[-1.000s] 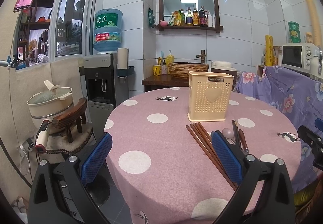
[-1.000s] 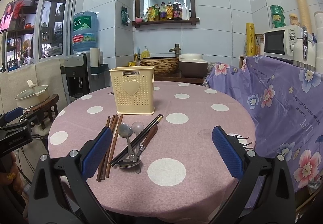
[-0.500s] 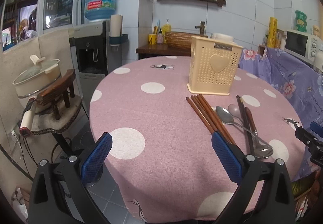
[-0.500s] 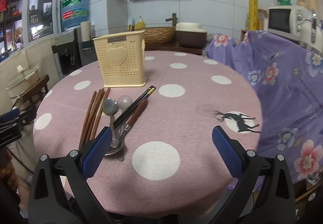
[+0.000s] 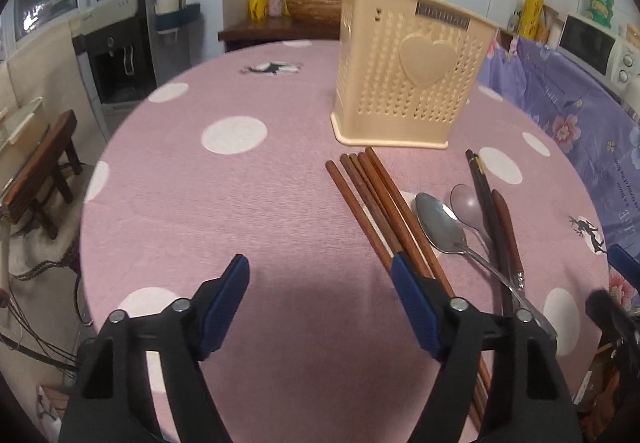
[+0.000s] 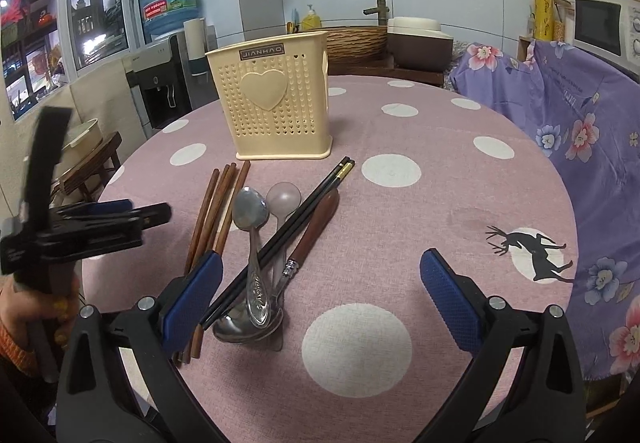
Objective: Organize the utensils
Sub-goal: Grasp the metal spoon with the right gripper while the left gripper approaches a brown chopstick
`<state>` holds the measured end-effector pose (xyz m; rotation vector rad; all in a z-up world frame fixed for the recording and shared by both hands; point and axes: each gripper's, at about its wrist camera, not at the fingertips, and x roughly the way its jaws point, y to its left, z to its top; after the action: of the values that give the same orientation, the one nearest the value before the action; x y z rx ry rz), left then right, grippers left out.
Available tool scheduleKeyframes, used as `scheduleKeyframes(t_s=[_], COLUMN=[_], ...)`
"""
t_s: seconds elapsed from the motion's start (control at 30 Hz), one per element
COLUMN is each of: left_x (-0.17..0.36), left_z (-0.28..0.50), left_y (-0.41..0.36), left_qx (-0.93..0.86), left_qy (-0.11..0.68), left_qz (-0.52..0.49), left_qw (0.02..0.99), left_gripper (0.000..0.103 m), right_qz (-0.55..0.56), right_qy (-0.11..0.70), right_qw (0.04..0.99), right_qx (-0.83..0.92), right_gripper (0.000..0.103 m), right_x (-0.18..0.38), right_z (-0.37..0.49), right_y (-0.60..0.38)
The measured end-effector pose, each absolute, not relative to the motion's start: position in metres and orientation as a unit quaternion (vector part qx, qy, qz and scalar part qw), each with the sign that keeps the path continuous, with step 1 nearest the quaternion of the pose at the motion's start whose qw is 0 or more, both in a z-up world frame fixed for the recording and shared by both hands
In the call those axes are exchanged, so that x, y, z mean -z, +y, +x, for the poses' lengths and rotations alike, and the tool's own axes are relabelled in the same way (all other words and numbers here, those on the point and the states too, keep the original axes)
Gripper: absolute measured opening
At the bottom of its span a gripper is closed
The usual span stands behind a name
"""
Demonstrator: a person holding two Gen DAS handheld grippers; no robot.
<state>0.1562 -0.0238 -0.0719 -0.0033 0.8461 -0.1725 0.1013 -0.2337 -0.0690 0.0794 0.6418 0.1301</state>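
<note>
left gripper (image 5: 320, 295) wide apart above bare pink cloth near the table's (image 5: 240, 203) left edge, right gripper (image 6: 320, 283) wide too, brown chopsticks (image 5: 376, 211), spoons (image 6: 250, 219), black chopsticks (image 6: 316, 199) between holder (image 6: 276, 103) and near edge

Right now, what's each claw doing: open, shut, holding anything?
Left claw: open, empty, above the table.
Right claw: open, empty, above the utensils.

The utensil holder (image 6: 276, 107) is matt cream plastic, perforated. The tablecloth (image 6: 420, 211) is woven matt cloth. The brown chopsticks (image 5: 376, 203) look like smooth wood; the black chopsticks (image 6: 304, 219) are glossy. The metal spoon (image 6: 250, 219) is polished and reflective; at its 2 o'clock, the pale spoon (image 6: 283, 197) looks like translucent plastic.
</note>
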Motion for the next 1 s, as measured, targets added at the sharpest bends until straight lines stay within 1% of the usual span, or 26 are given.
scheduleKeyframes(t_s=[0.3,0.53,0.7,0.73,0.8,0.83,0.87,0.9,1.0], left_x=[0.085,0.082,0.083,0.082,0.082,0.082,0.082,0.082,0.081], left_z=[0.177,0.175,0.186,0.188,0.190,0.190,0.189,0.189,0.187], left_y=[-0.047,-0.041,-0.011,-0.008,-0.003,-0.001,0.000,0.001,0.004], left_qx=[0.073,0.062,0.064,0.056,0.056,0.059,0.060,0.062,0.067], left_qy=[0.444,0.441,0.458,0.461,0.462,0.461,0.461,0.461,0.460], left_qz=[0.023,0.054,0.021,0.022,0.014,0.011,0.010,0.009,0.004], left_qw=[0.893,0.894,0.886,0.886,0.885,0.885,0.885,0.885,0.885], left_gripper=[0.060,0.057,0.059,0.059,0.059,0.059,0.059,0.059,0.059], right_qz=[0.028,0.024,0.053,0.057,0.045,0.032,0.019,0.007,-0.001], right_qy=[0.319,0.325,0.354,0.363,0.377,0.386,0.394,0.405,0.435], right_qw=[0.946,0.943,0.919,0.911,0.898,0.892,0.889,0.885,0.867], right_qx=[-0.060,-0.070,-0.162,-0.189,-0.223,-0.231,-0.232,-0.228,-0.243], right_gripper=[0.098,0.098,0.098,0.096,0.077,0.072,0.061,0.054,0.044], right_x=[0.070,0.068,0.064,0.064,0.065,0.068,0.071,0.075,0.085], right_z=[0.103,0.110,0.133,0.140,0.156,0.163,0.170,0.179,0.196], right_y=[-0.234,-0.234,-0.225,-0.220,-0.207,-0.200,-0.194,-0.189,-0.178])
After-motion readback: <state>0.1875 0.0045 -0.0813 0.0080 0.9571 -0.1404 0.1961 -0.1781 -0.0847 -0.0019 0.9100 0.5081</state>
